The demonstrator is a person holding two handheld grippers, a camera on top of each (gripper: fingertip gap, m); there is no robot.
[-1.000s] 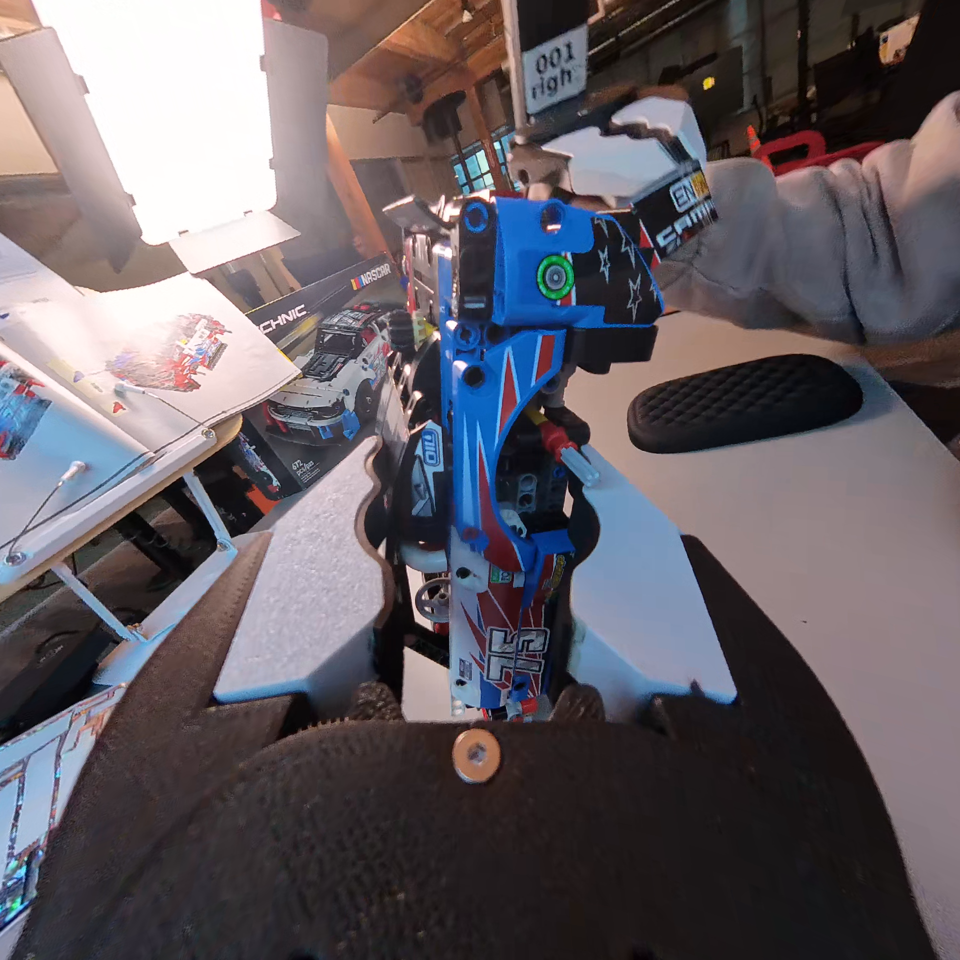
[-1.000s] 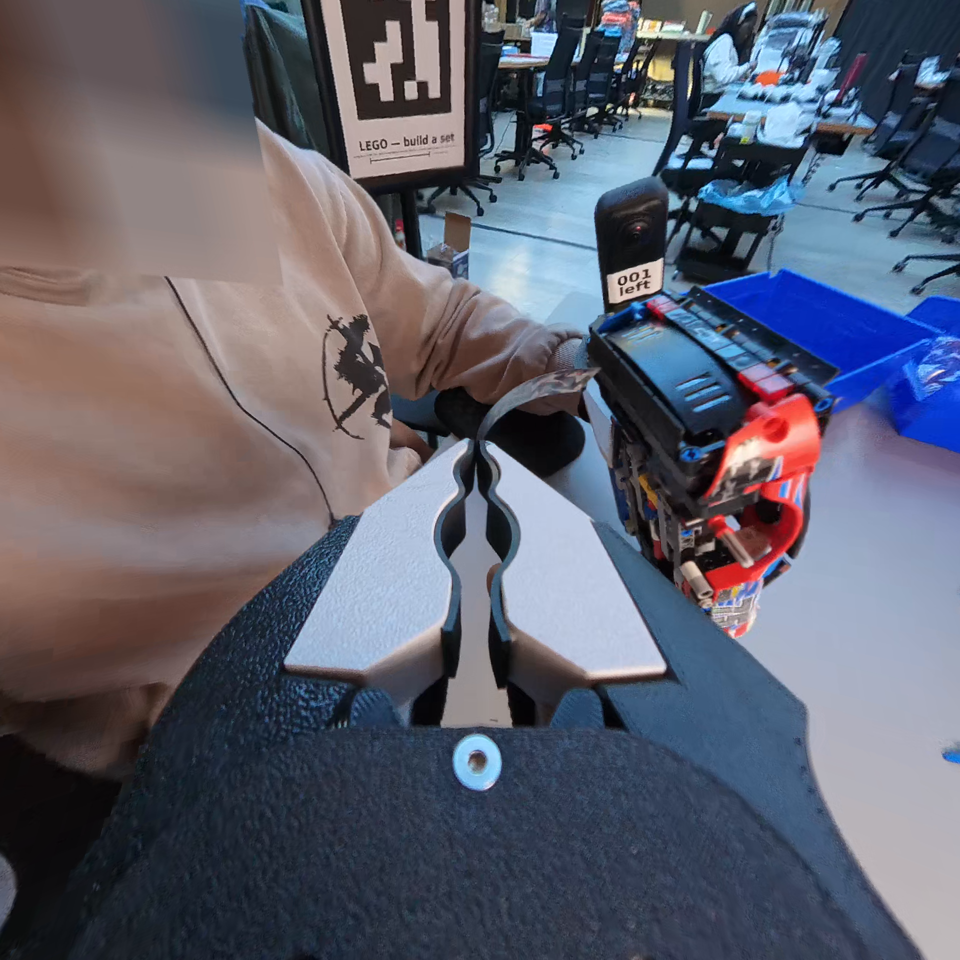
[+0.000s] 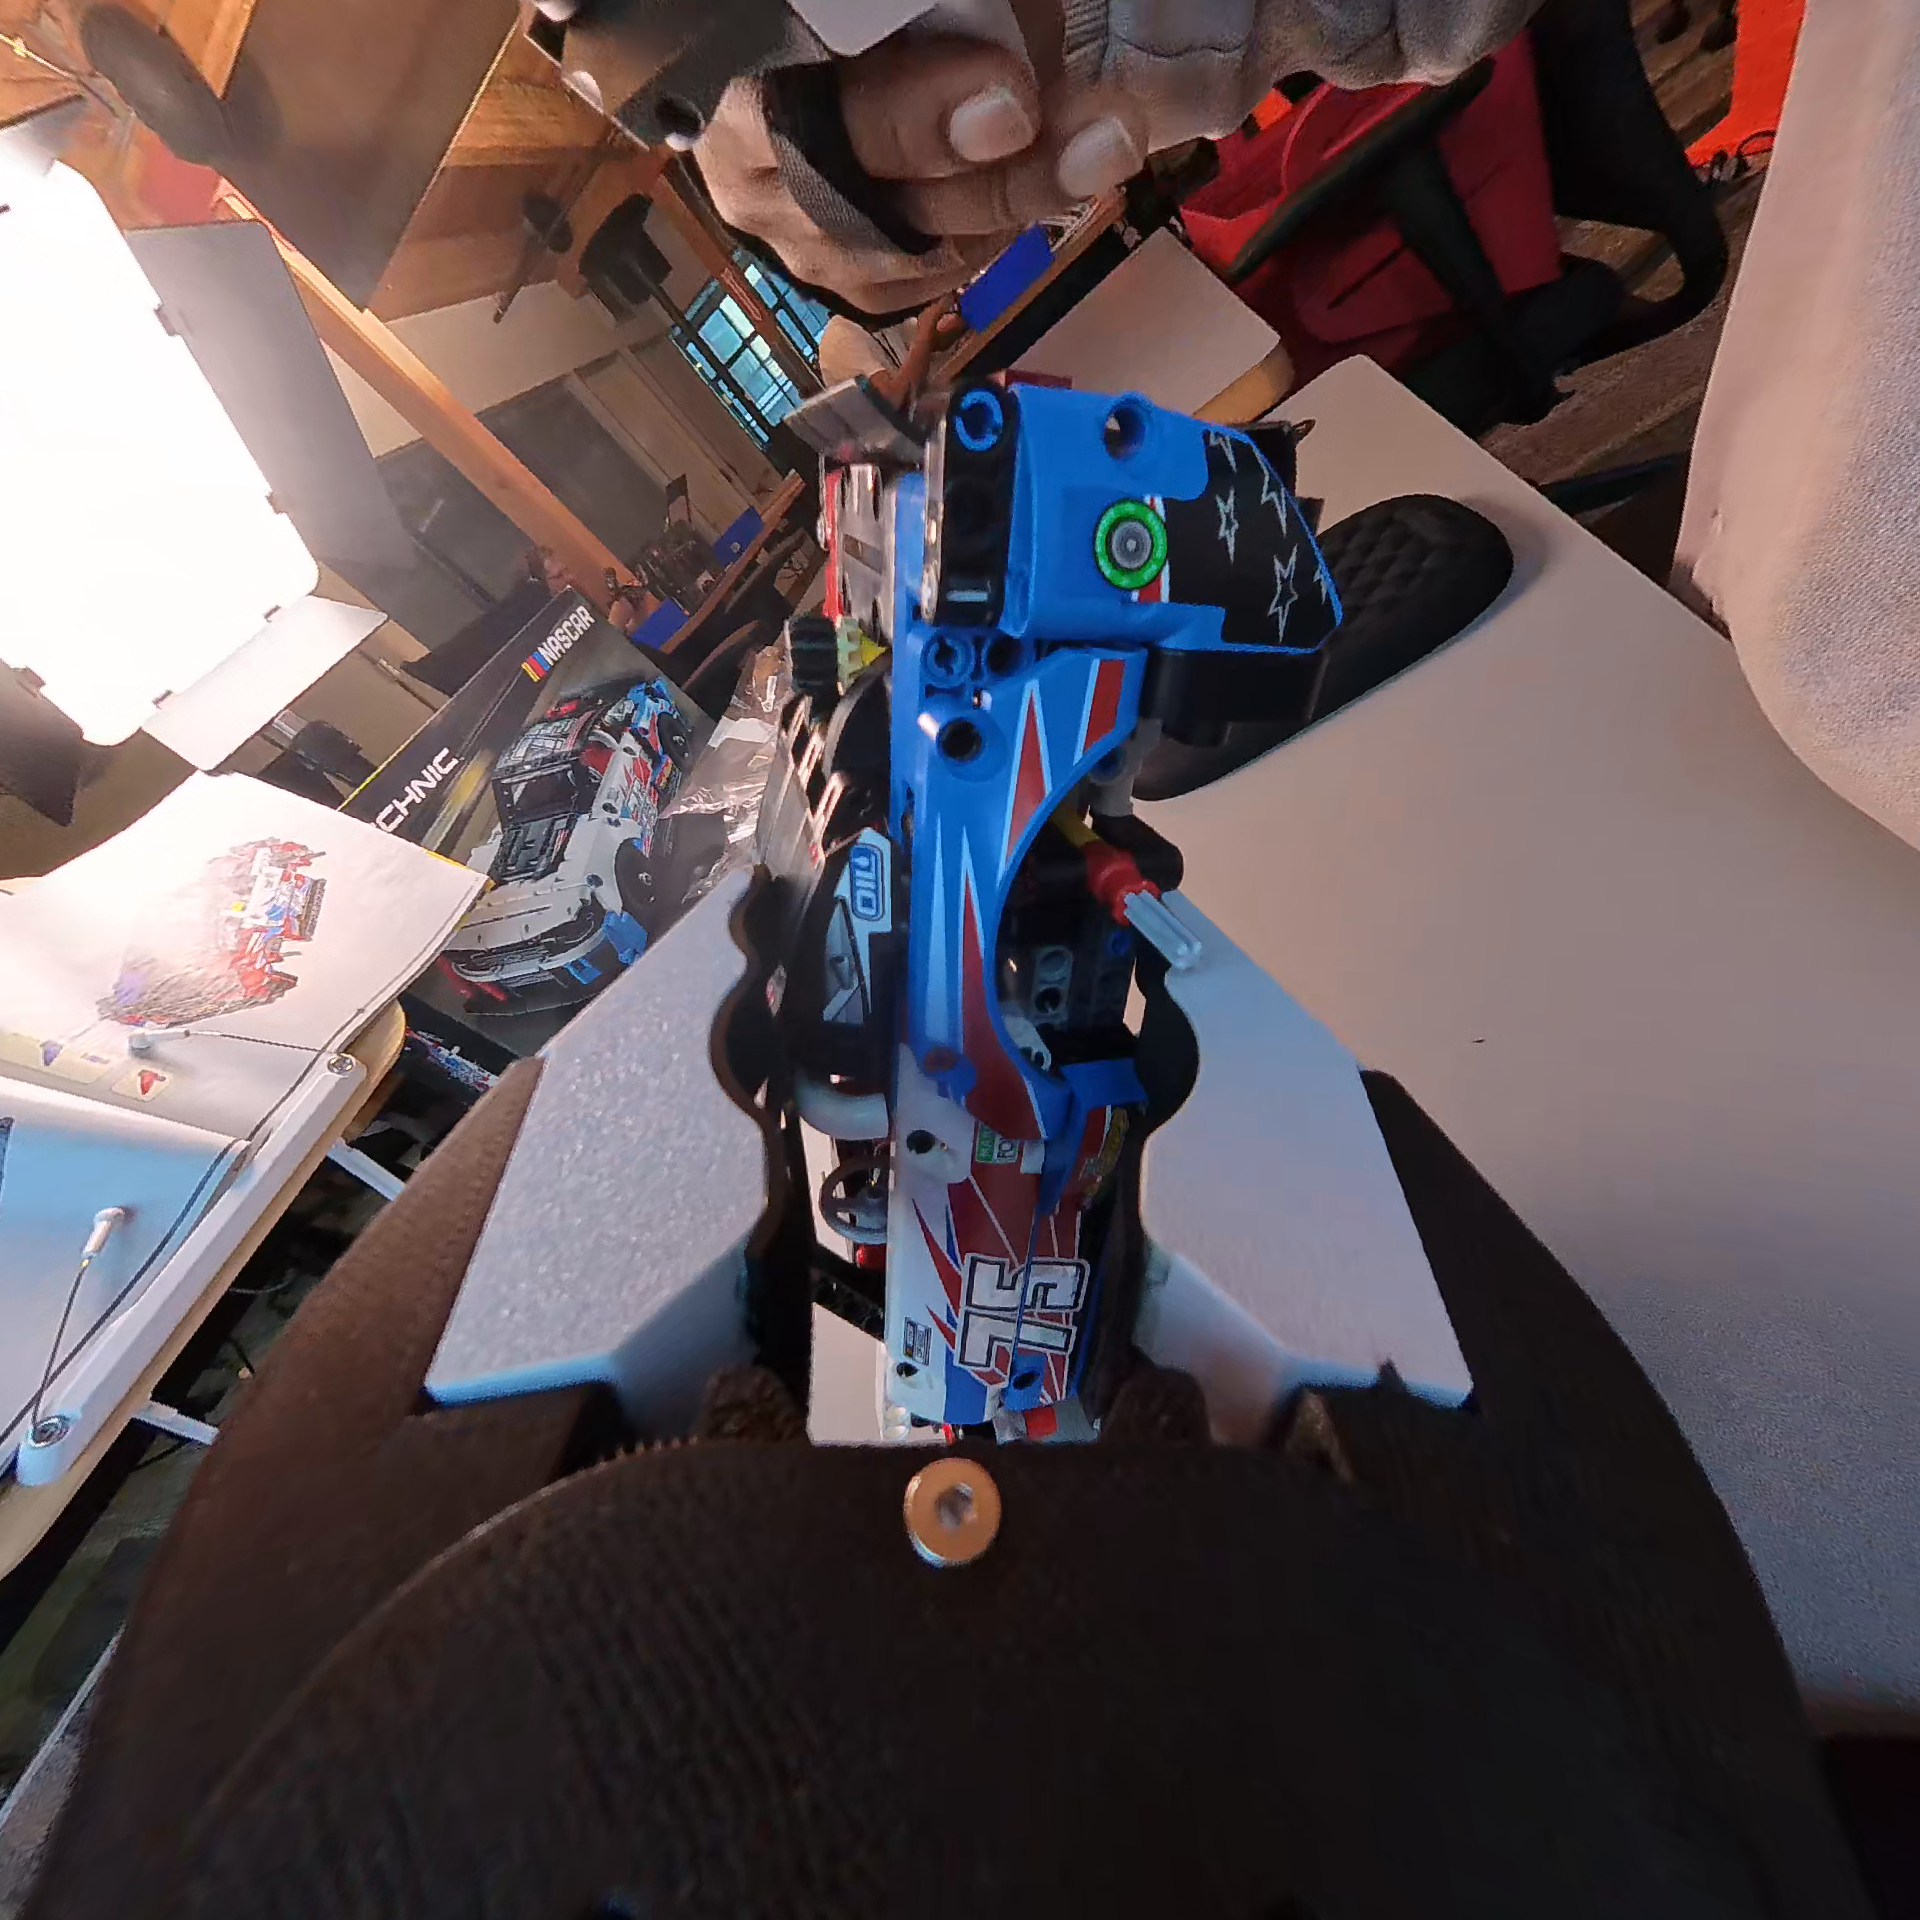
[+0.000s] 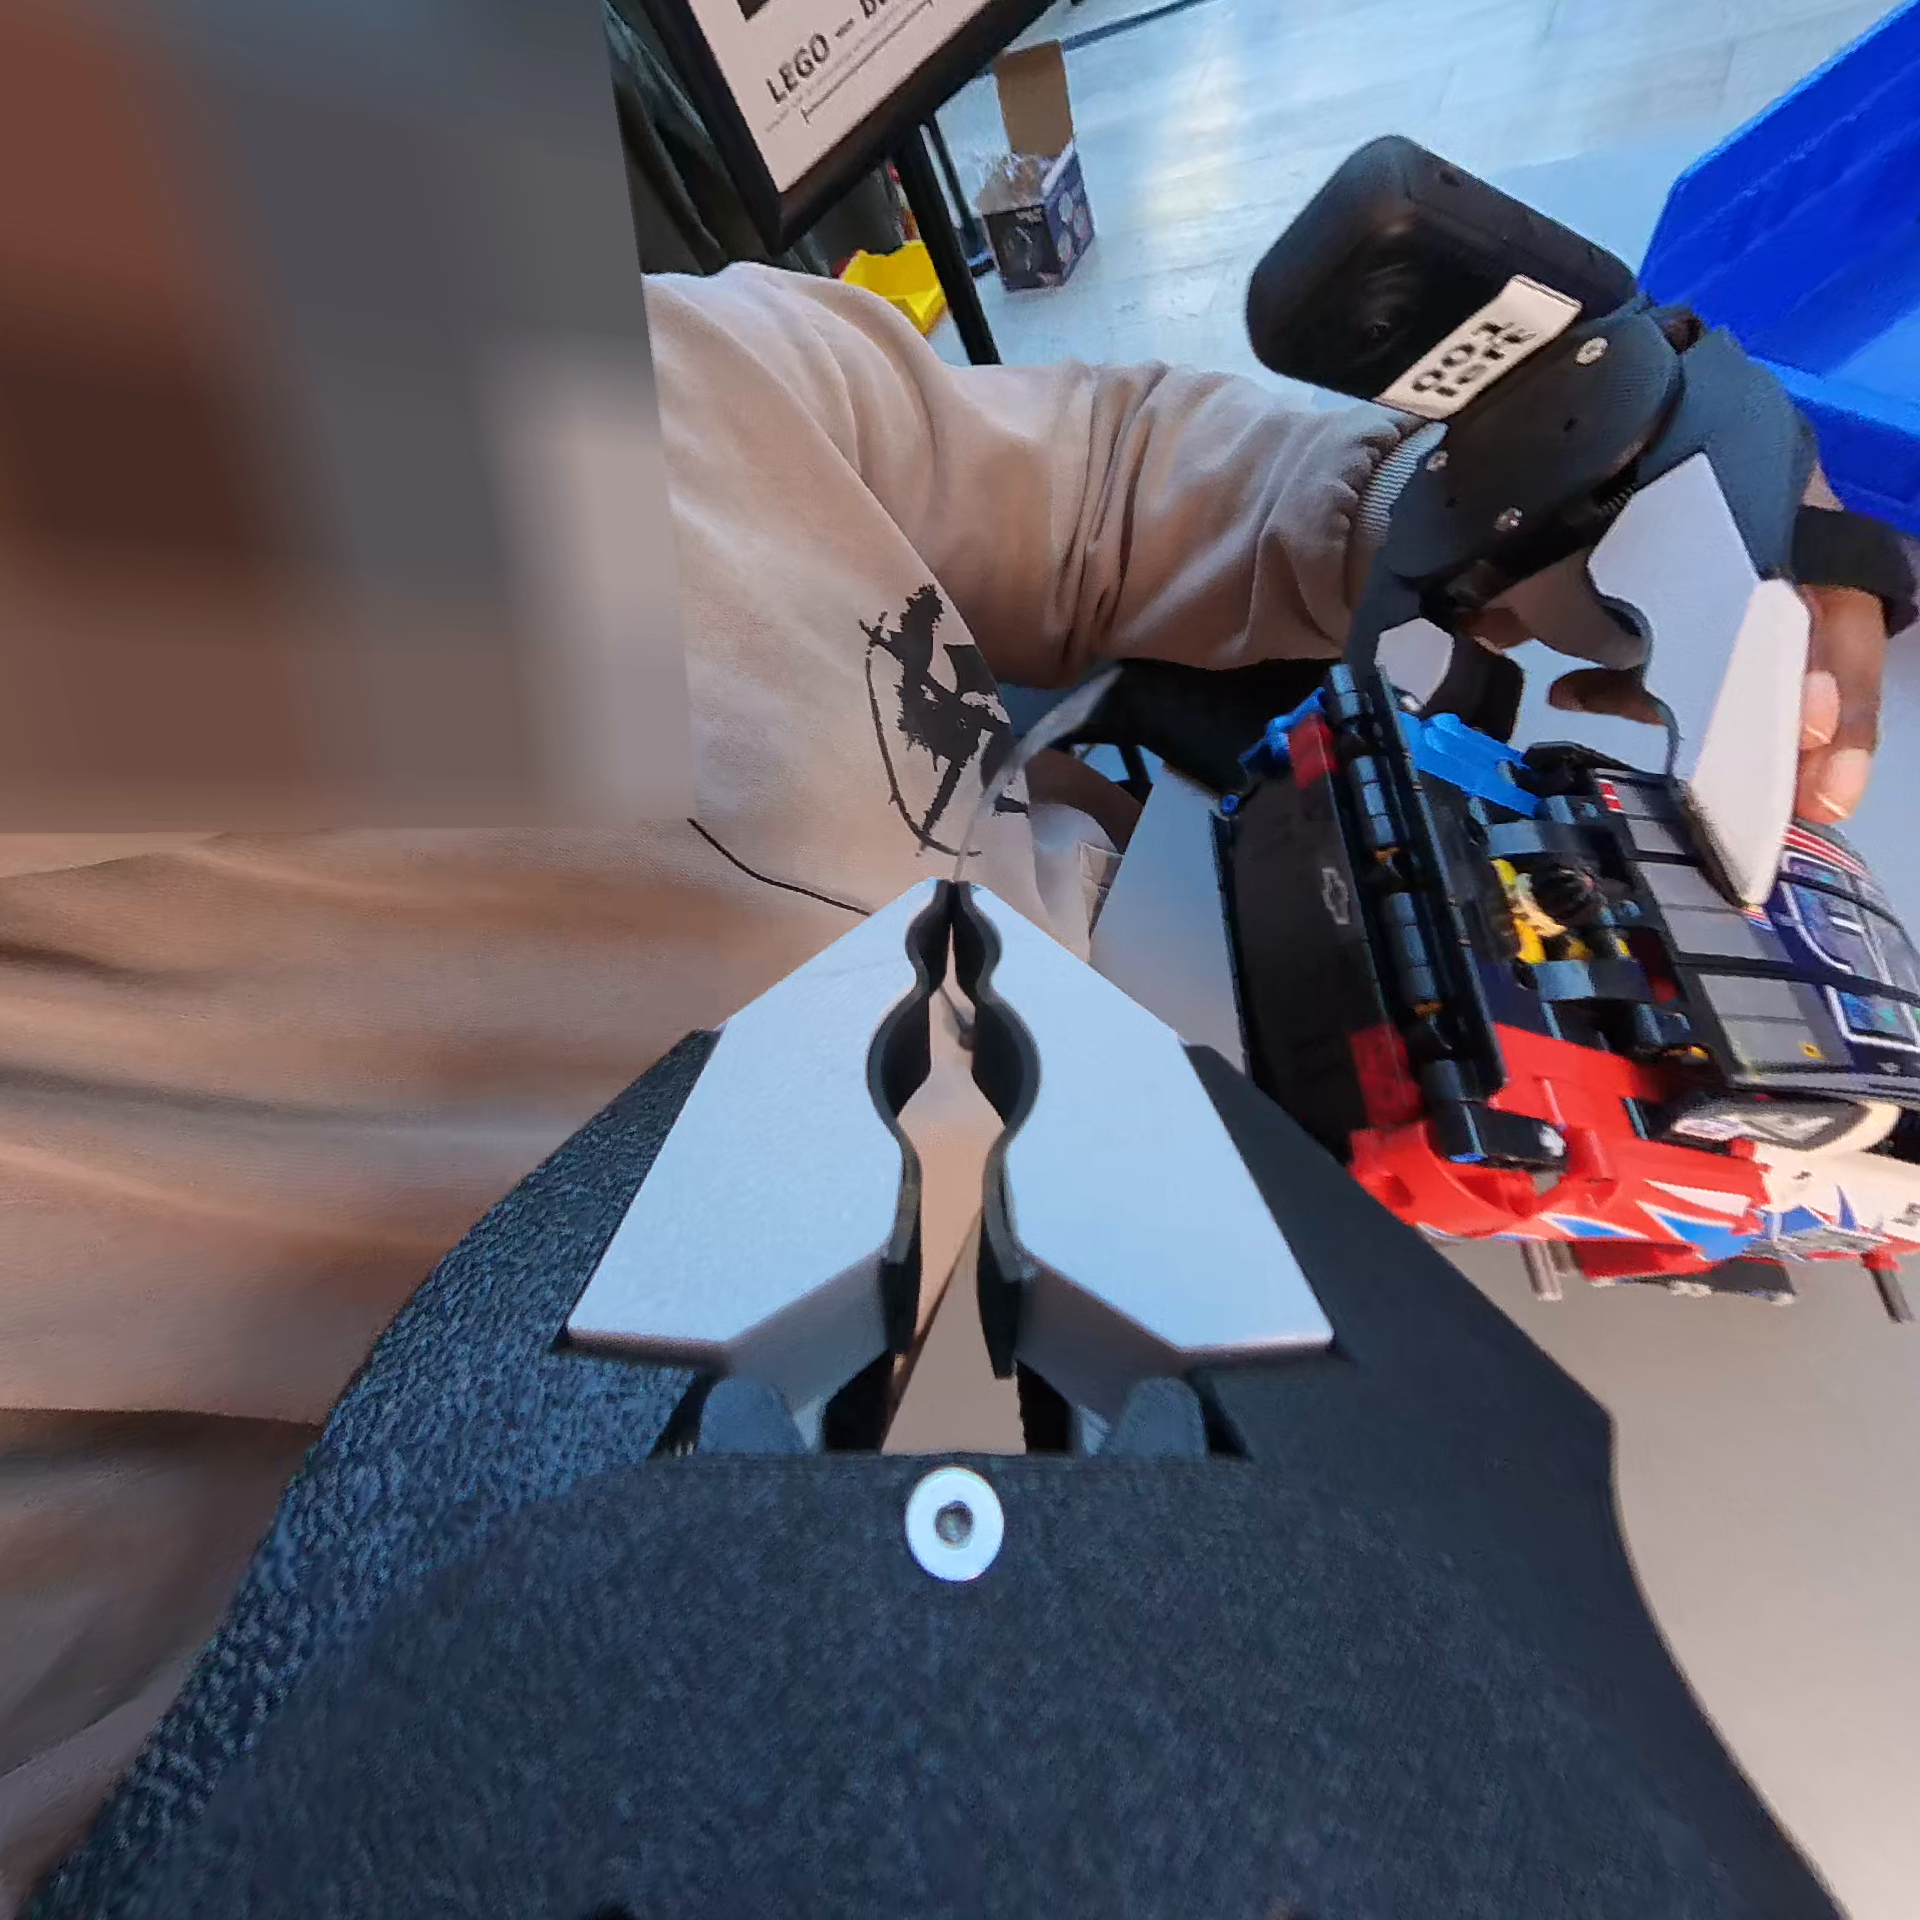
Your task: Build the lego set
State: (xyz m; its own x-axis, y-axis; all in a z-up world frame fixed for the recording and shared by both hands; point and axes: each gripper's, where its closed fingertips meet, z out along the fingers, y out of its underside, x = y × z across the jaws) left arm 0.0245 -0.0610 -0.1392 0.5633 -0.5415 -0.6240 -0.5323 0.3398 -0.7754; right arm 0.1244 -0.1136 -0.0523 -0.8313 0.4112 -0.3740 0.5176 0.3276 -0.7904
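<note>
Now listed: right gripper [image 4: 951, 914], jaws pinched on a thin strip [image 4: 1023, 758], has swung up above the lego car [image 3: 1018, 831], which stays clamped lengthwise in the left gripper [image 3: 956, 997] above the table [image 3: 1558, 935]; strip application judged imminent.

Blue, red and white lego car [image 3: 997, 831] with white stars on black, white table [image 3: 1558, 987], blue bin [image 4: 1787, 239]

Lego car [image 4: 1558, 997] cut off at right edge, thin strip [image 4: 1023, 748] in right hand-held gripper [image 4: 951, 904] perhaps a sticker.
</note>
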